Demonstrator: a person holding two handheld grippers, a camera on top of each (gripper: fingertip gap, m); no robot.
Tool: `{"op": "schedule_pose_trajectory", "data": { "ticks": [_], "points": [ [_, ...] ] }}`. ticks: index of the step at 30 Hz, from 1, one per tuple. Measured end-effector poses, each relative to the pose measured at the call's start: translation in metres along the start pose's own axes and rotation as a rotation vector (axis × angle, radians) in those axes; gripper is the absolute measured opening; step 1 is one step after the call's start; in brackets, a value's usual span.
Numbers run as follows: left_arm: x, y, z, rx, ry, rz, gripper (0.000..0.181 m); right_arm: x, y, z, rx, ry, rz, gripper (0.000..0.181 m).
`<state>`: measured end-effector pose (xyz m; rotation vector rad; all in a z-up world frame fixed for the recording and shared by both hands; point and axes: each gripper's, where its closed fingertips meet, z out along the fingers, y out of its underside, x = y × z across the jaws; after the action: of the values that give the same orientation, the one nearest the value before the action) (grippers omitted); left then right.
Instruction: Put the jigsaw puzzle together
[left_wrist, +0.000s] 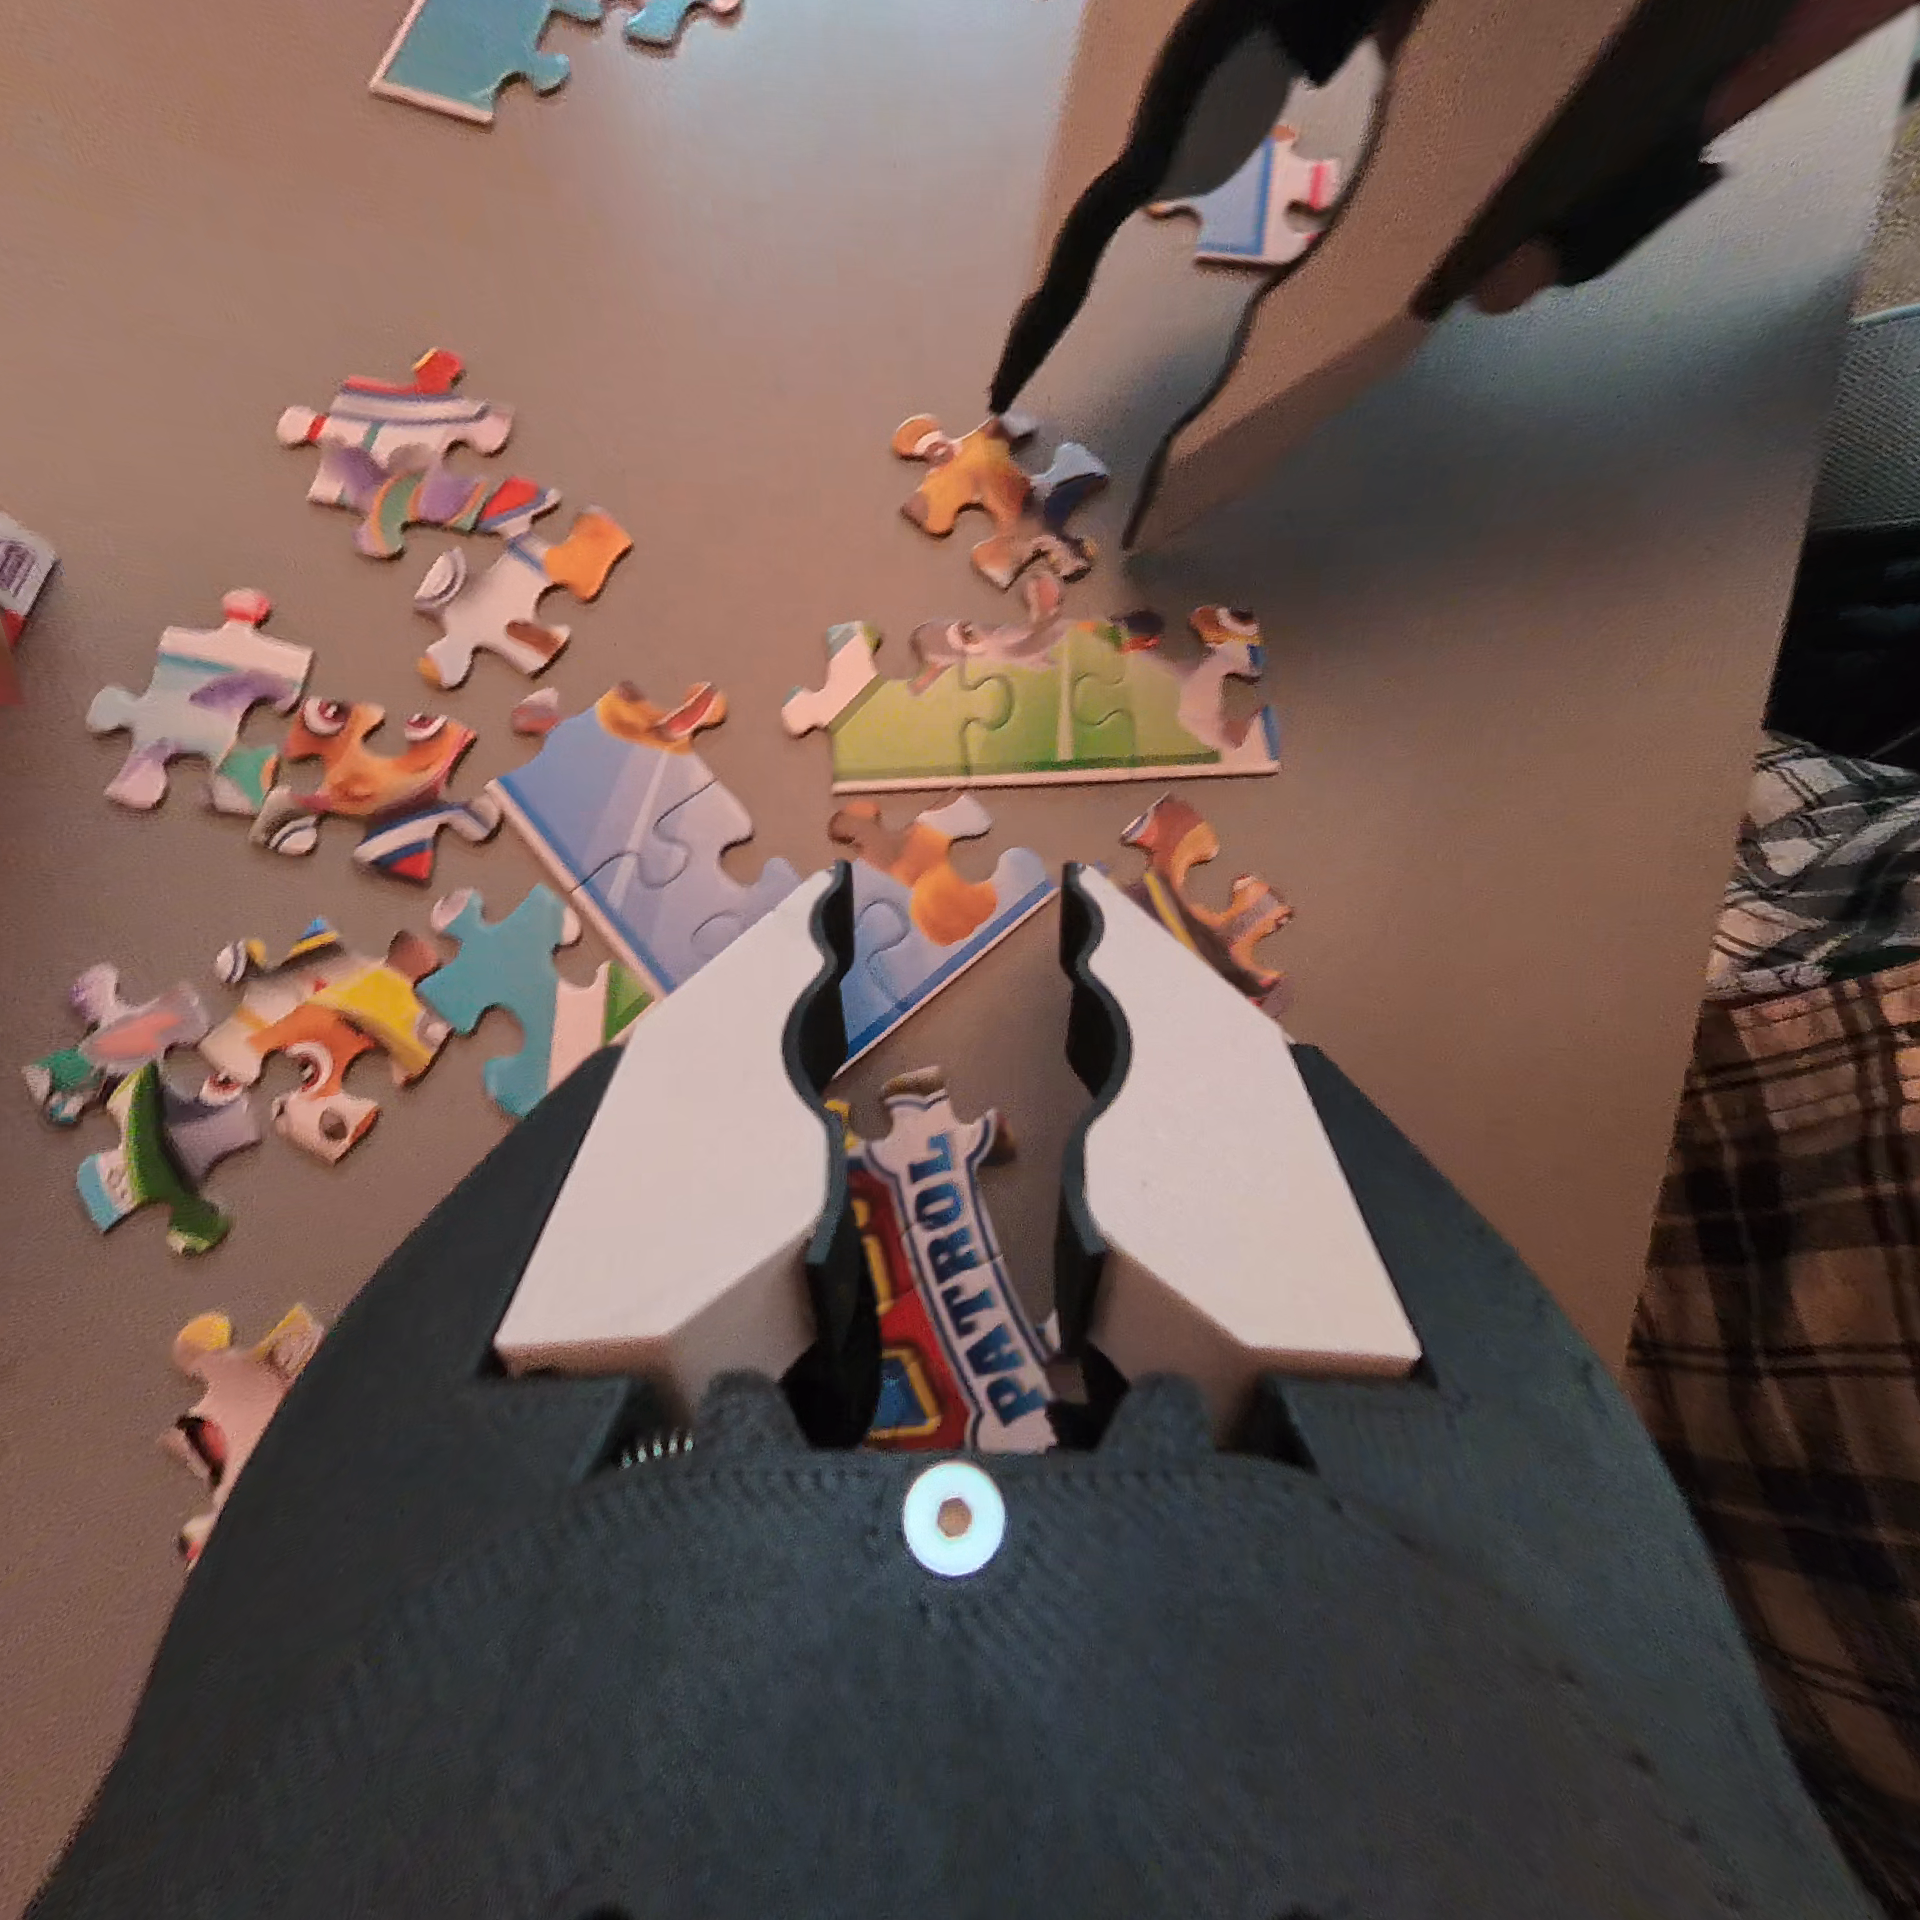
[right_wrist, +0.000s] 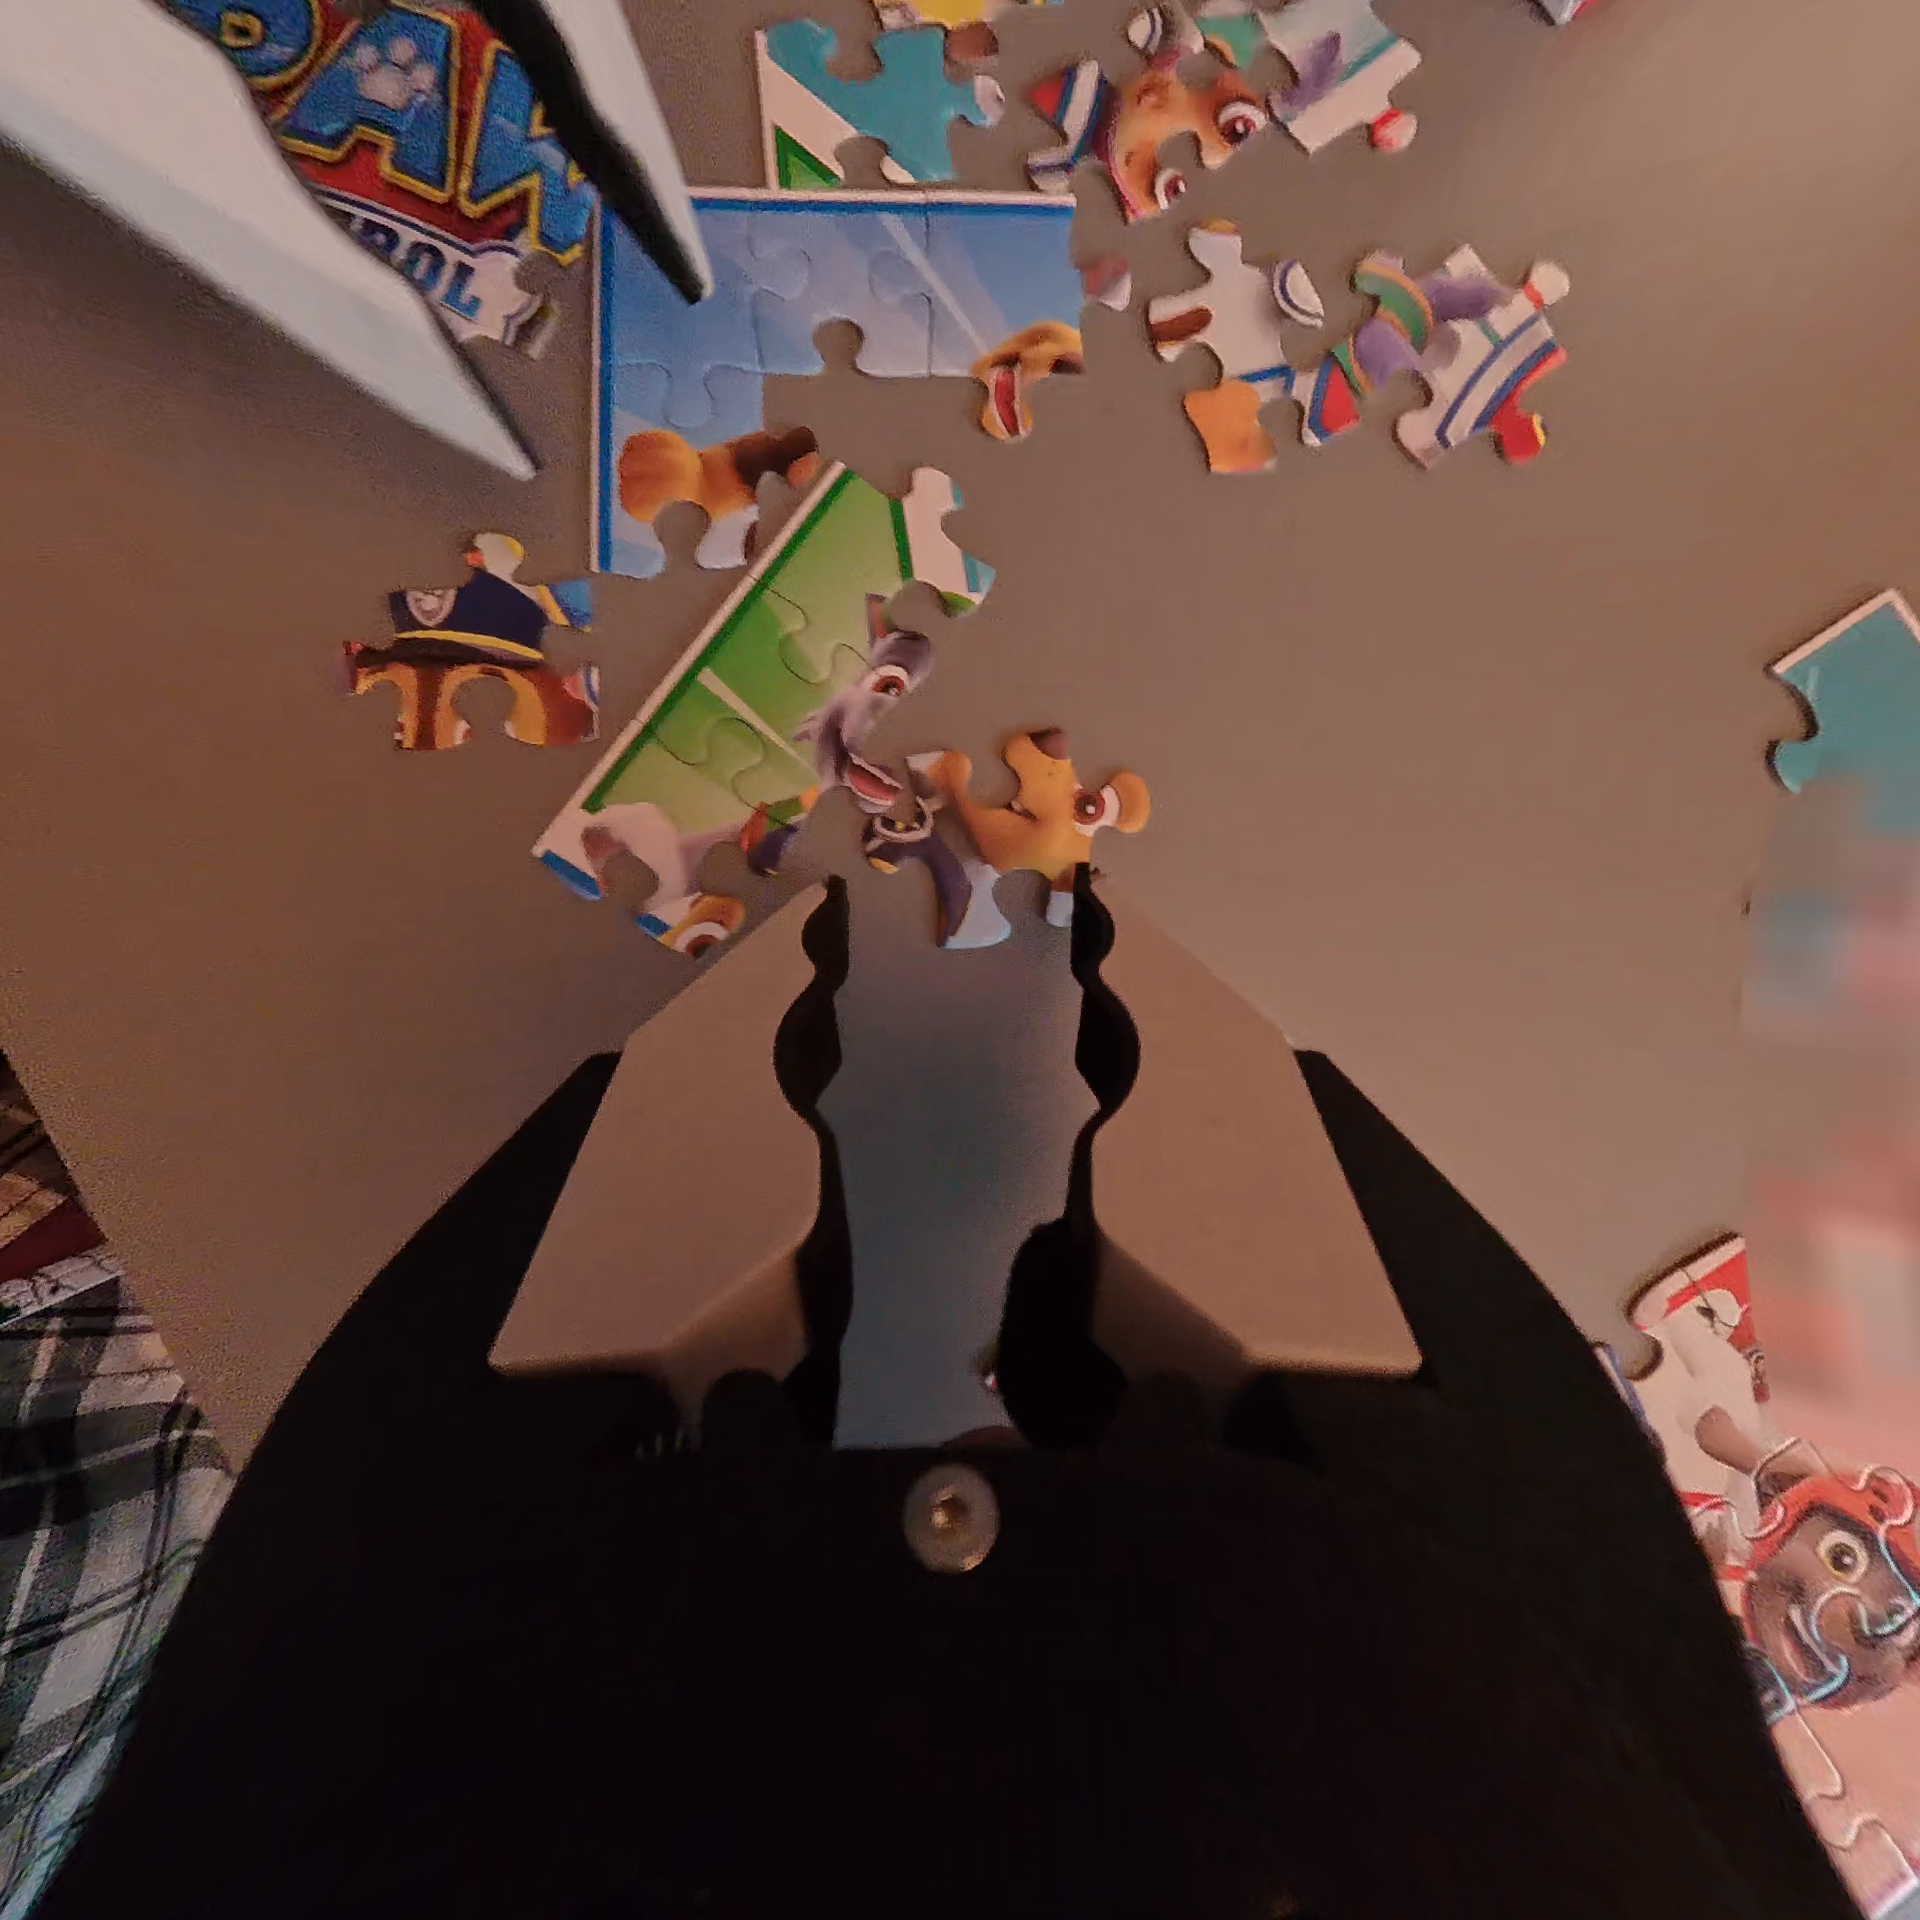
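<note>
- Your left hand-held gripper (left_wrist: 956, 883) hangs over the grey-brown tabletop (left_wrist: 727, 260) with its 2 white fingers spread apart and nothing between them.
- Directly under that gap lies the red-and-blue logo section (left_wrist: 935, 1278) of the jigsaw, flat on the tabletop; just past the fingertips sits a joined blue sky section (left_wrist: 644, 821).
- Farther ahead of the left fingertips lies a joined green grass strip (left_wrist: 1039, 717), and to their left a scatter of loose pieces (left_wrist: 312, 748).
- Your right hand-held gripper (right_wrist: 956, 883) is also parted and holds nothing; its fingertips are low at the tabletop.
- A loose piece showing a tan dog's face (right_wrist: 1023, 821) lies just ahead of the right fingertips: the right-side tip overlaps its near edge, and whether they touch cannot be told.
- Left of that dog piece, nearly touching it, the green grass strip (right_wrist: 748, 675) lies at a slant.
- A dark blue and orange piece (right_wrist: 478, 649) sits alone, farther left of the right fingertips.
- Plaid fabric (left_wrist: 1808, 1195) shows at the tabletop's edge, right of the left hand-held gripper.
</note>
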<state>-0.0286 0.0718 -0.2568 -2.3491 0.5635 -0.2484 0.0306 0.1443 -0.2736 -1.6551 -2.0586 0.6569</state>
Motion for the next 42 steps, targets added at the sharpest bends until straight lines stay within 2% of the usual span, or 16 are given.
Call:
{"op": "schedule_pose_trajectory", "data": {
  "ticks": [2,4,8,10,15,17,19,24,31,35,37,39,42],
  "points": [
    [0.007,-0.003,0.005,-0.002,0.009,0.020,0.039,0.004,0.001,0.003,0.004,-0.014,0.027,0.039],
    [0.012,-0.005,0.009,-0.007,0.015,0.033,0.038,0.008,0.002,0.002,-0.001,-0.012,0.022,0.028],
    [0.017,-0.004,0.010,-0.010,0.026,0.039,0.039,0.005,0.008,-0.003,-0.024,-0.026,-0.001,0.023],
    [0.019,-0.005,0.009,-0.007,0.031,0.042,0.039,0.000,0.015,-0.007,-0.041,-0.040,-0.013,0.008],
    [0.025,-0.003,0.010,-0.023,0.040,0.059,0.039,-0.011,0.032,-0.019,-0.077,-0.057,-0.016,0.009],
    [0.029,-0.001,0.010,-0.024,0.052,0.061,0.039,-0.005,0.036,-0.024,-0.115,-0.001,-0.039,0.018],
    [0.035,0.000,0.010,-0.029,0.067,0.069,0.039,-0.008,0.030,-0.026,-0.099,0.012,-0.065,0.026],
    [0.050,0.010,0.017,-0.071,0.086,0.104,0.036,-0.012,0.025,-0.018,-0.080,-0.011,-0.064,0.021],
    [0.049,0.020,0.007,-0.062,0.057,0.078,0.027,0.006,0.019,-0.011,-0.049,-0.052,-0.025,0.015],
    [0.044,0.030,-0.003,-0.048,0.048,0.048,0.027,0.030,0.007,-0.005,-0.085,0.062,-0.067,0.023],
    [0.041,0.035,-0.011,-0.027,0.053,0.016,0.030,0.019,-0.006,-0.009,-0.046,0.042,-0.091,0.025],
    [0.039,0.039,-0.021,-0.003,0.055,-0.003,0.030,-0.007,-0.016,-0.011,-0.003,-0.034,-0.122,0.027],
    [0.032,0.048,-0.030,0.001,0.028,-0.022,0.030,-0.036,-0.017,-0.004,0.001,-0.111,-0.152,0.030]
  ]
}}
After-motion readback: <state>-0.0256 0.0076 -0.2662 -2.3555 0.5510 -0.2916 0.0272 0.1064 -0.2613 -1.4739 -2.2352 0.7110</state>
